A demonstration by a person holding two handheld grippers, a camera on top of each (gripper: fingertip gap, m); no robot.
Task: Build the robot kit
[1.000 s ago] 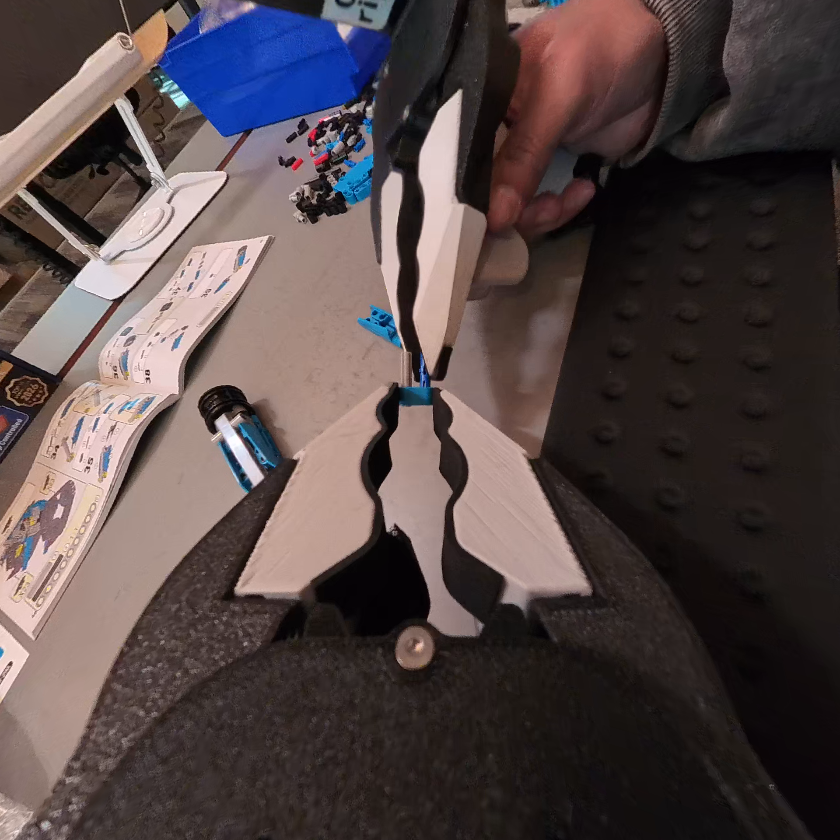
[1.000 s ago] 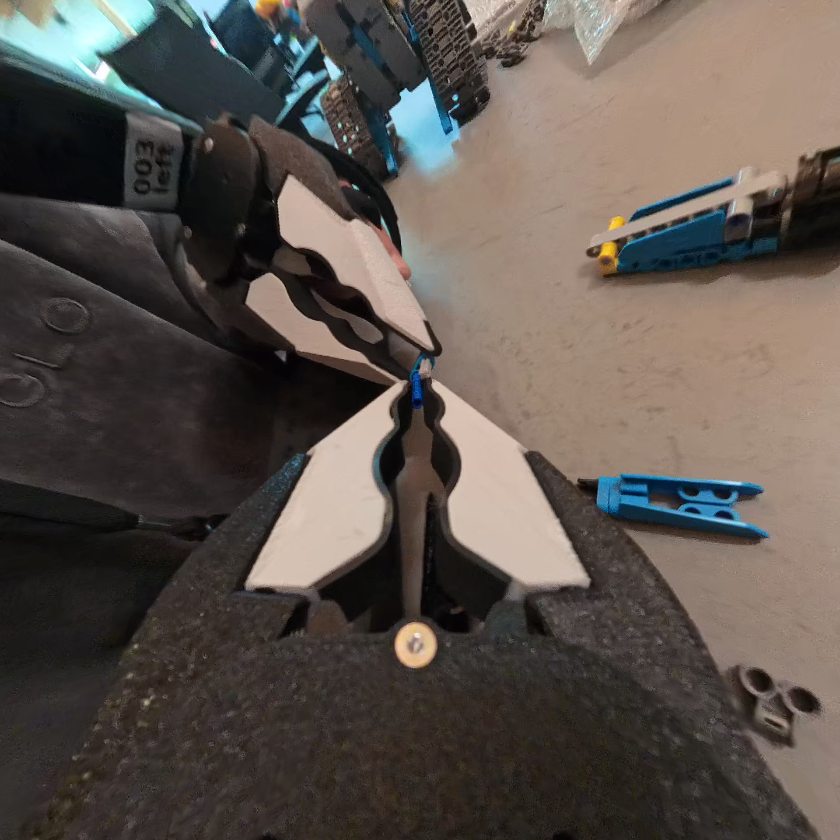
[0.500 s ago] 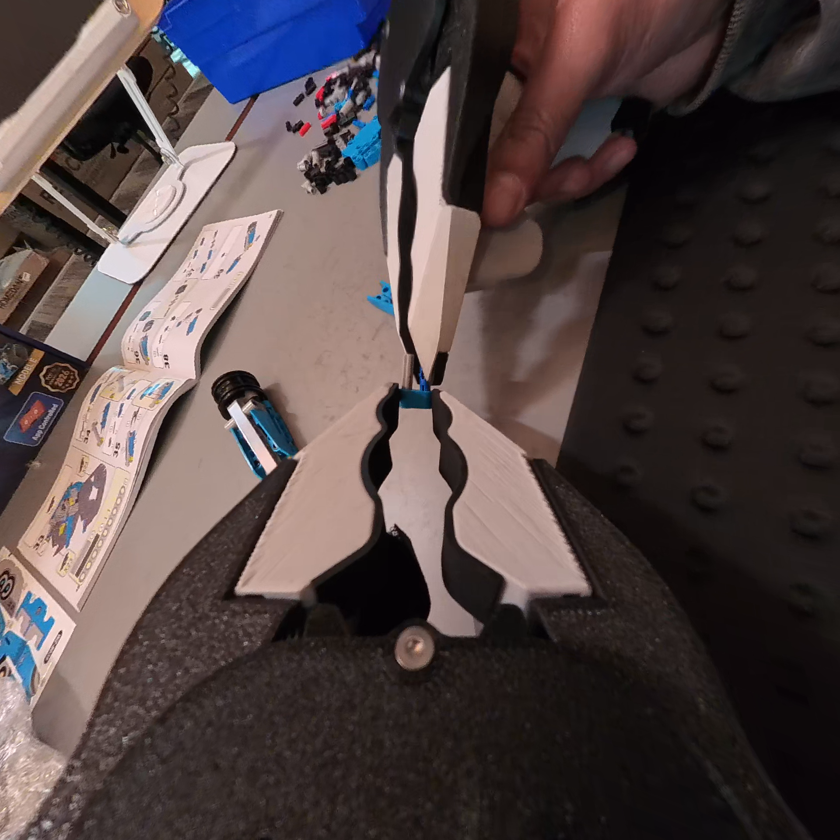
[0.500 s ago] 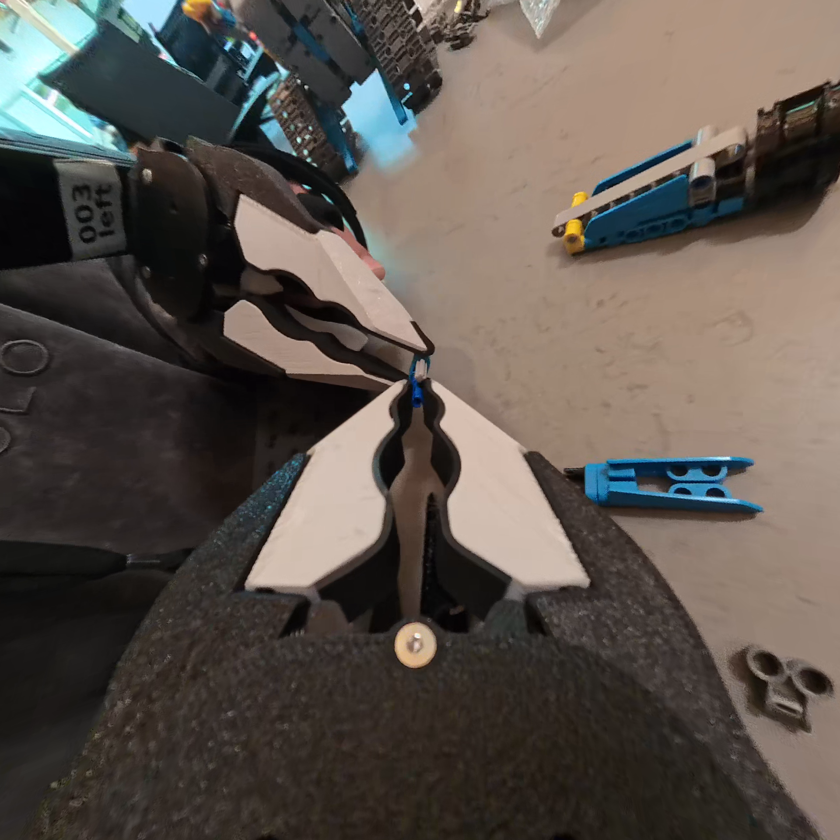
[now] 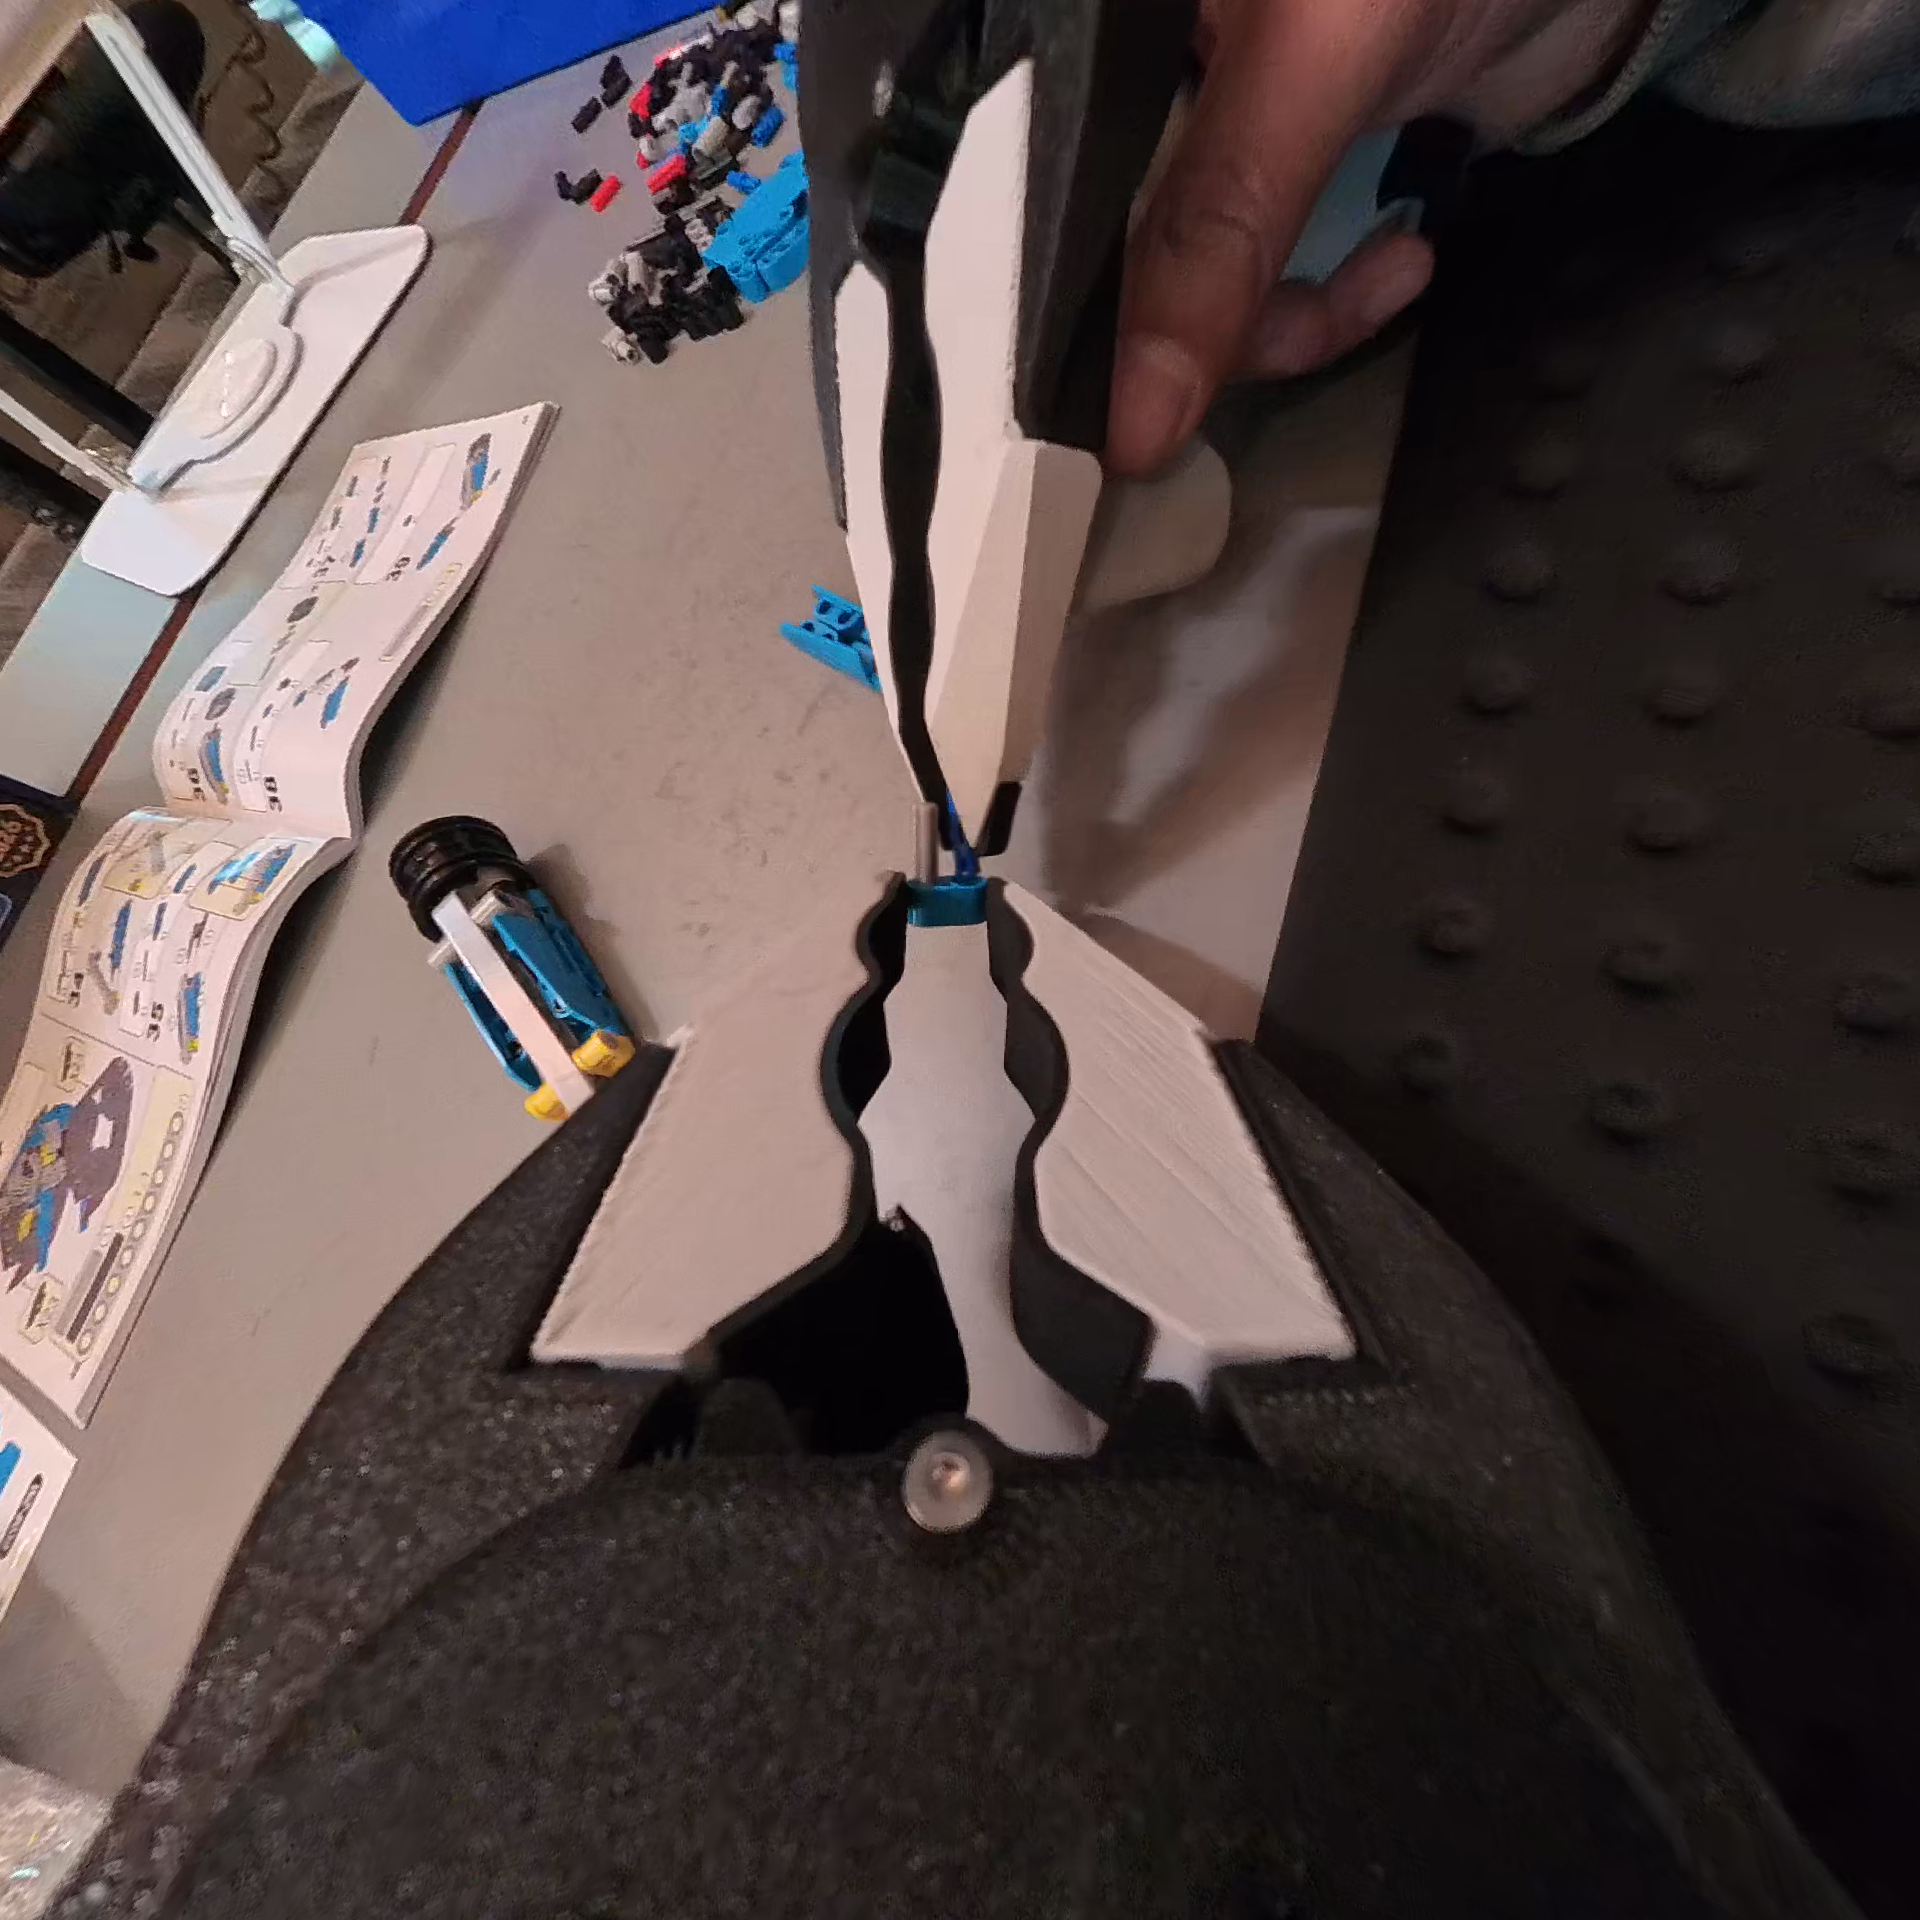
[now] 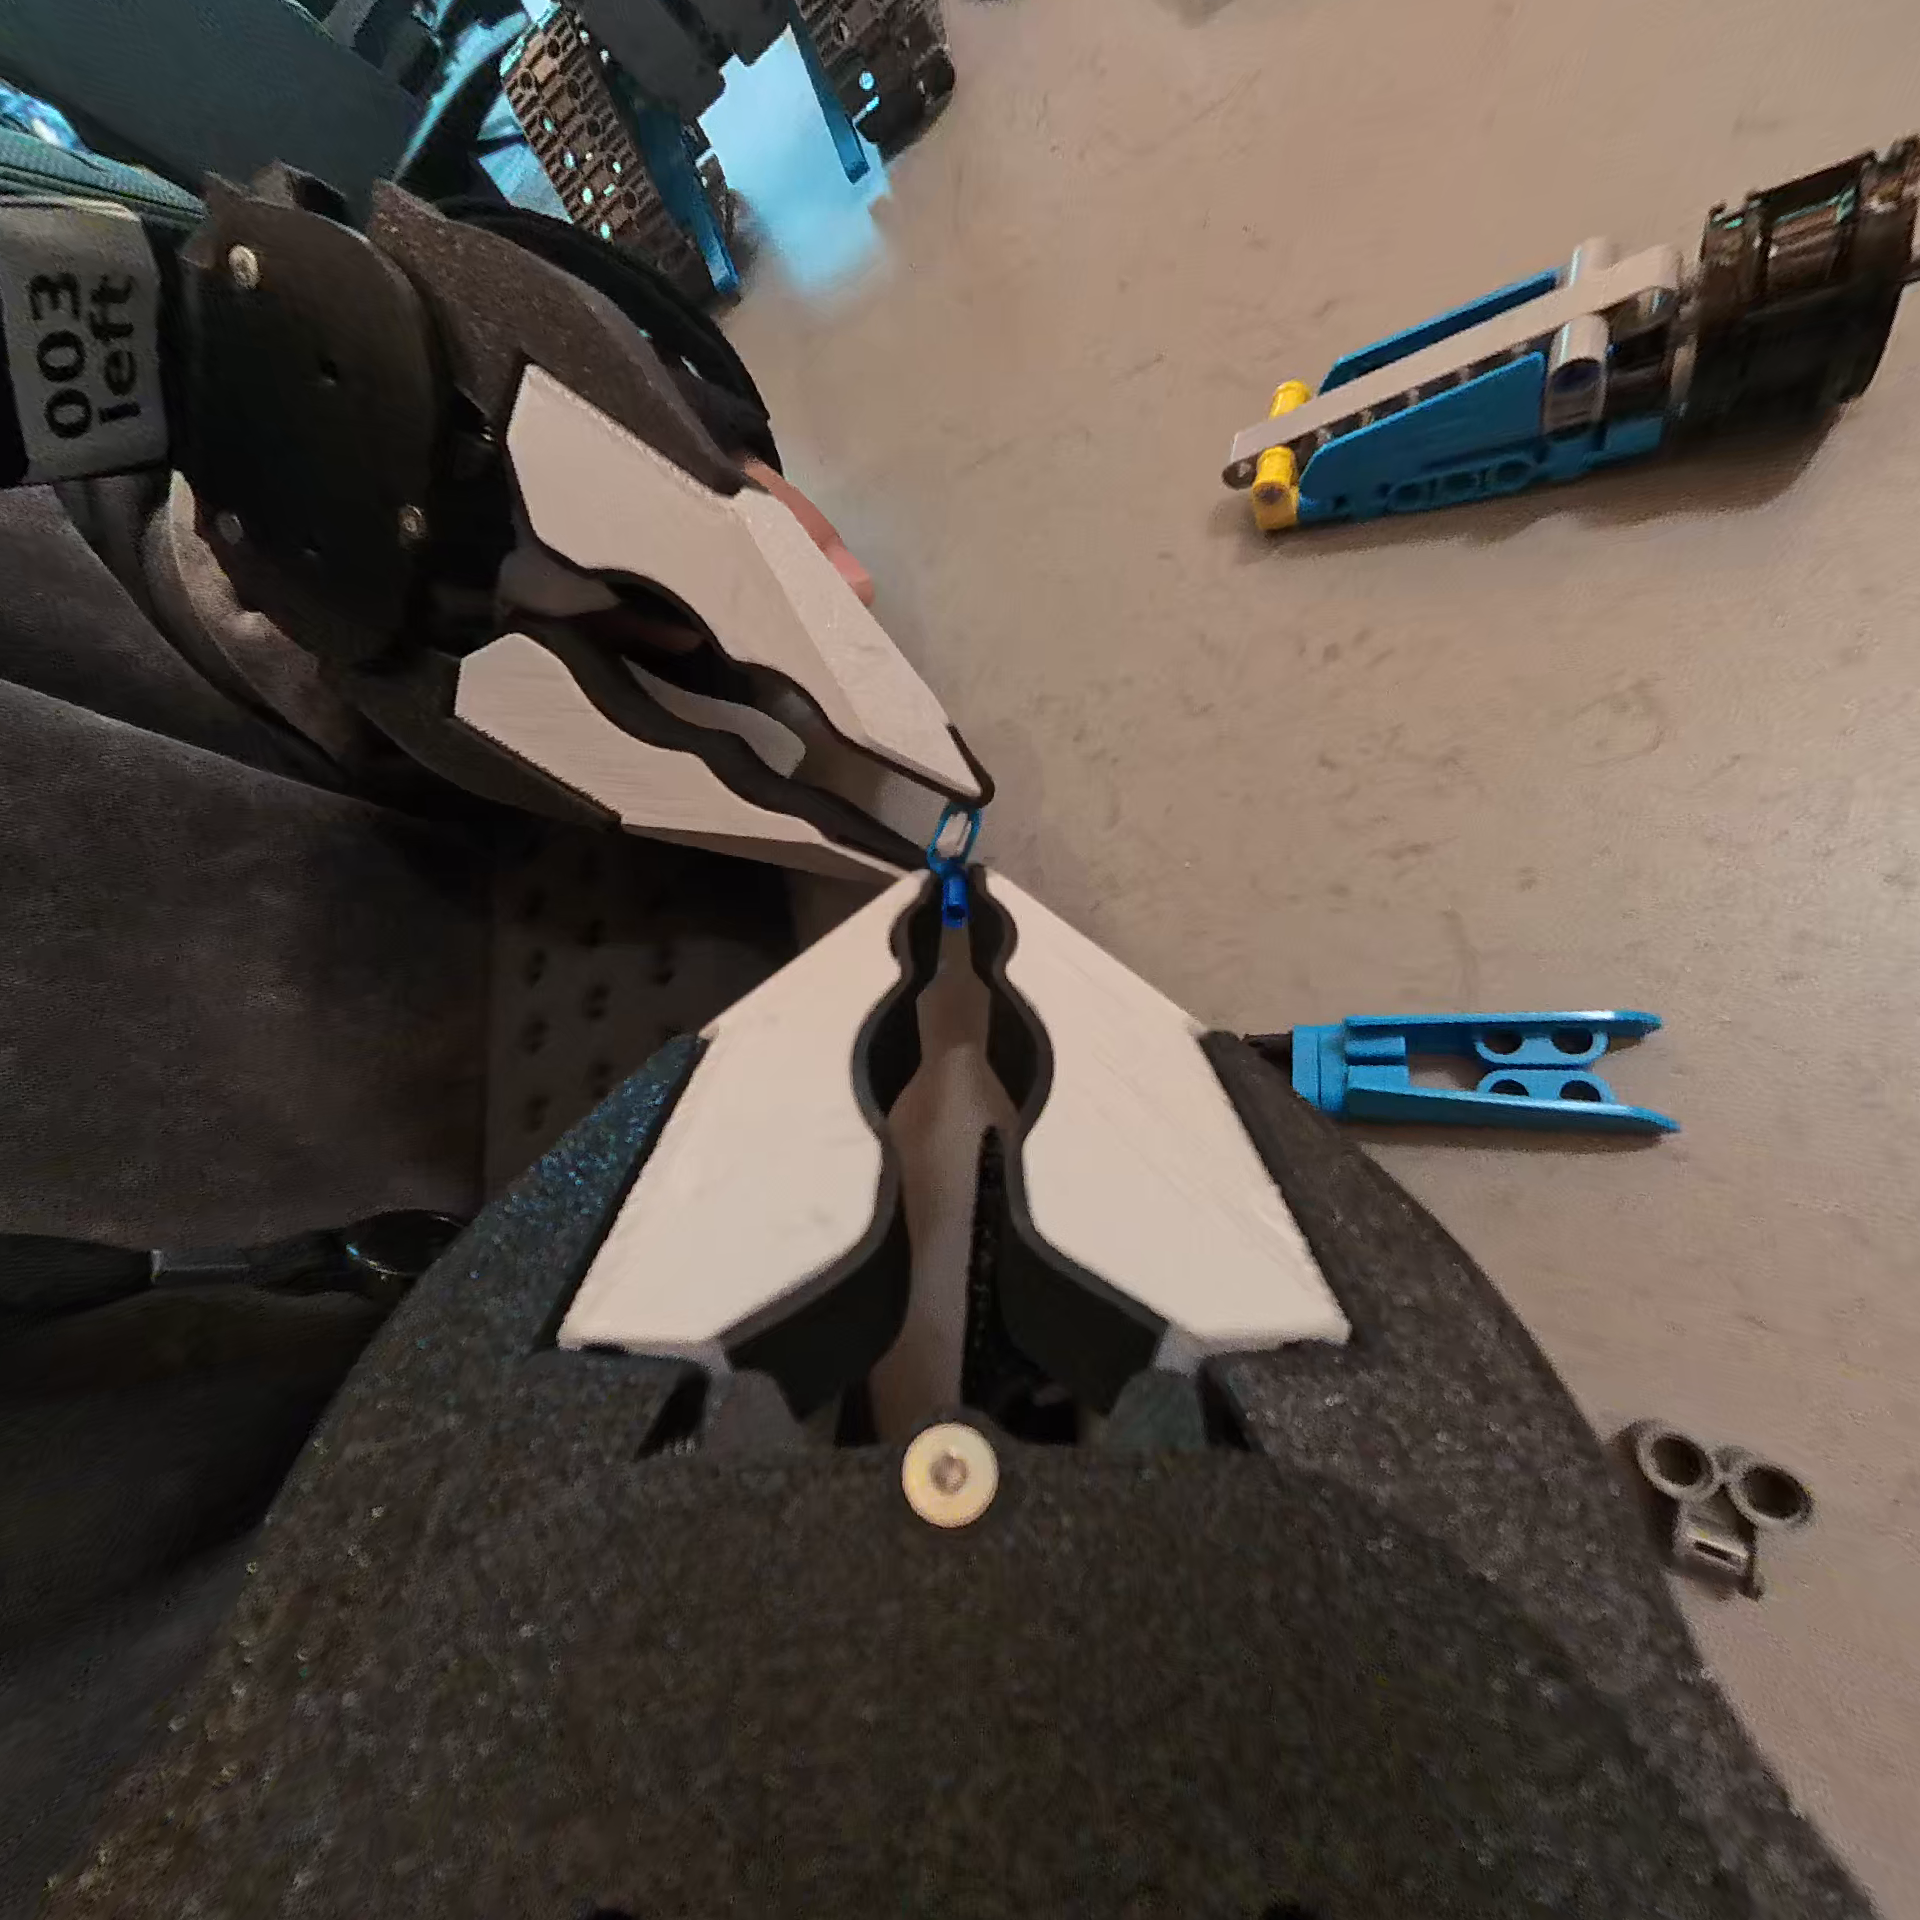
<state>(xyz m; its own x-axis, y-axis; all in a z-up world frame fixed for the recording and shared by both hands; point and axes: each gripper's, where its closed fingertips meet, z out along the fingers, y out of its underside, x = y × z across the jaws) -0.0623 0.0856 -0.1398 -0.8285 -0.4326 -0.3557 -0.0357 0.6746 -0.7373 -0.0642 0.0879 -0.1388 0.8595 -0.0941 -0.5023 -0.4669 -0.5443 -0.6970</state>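
Left tongs: clenched on a blue connector. Right tongs: clenched on a blue pin, met tip to tip with the connector above the table. Joining is judged unfinished. Beyond the connector: blue wedge, booklet, loose bricks.

Matt grey table, glossy blue plastic piece, paper booklet, grainy black foam claw housing.

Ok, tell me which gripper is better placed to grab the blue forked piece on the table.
Right. The blue forked piece lies just beside the right gripper; the left gripper is farther. Both are shut on small blue parts, so it must let go first.
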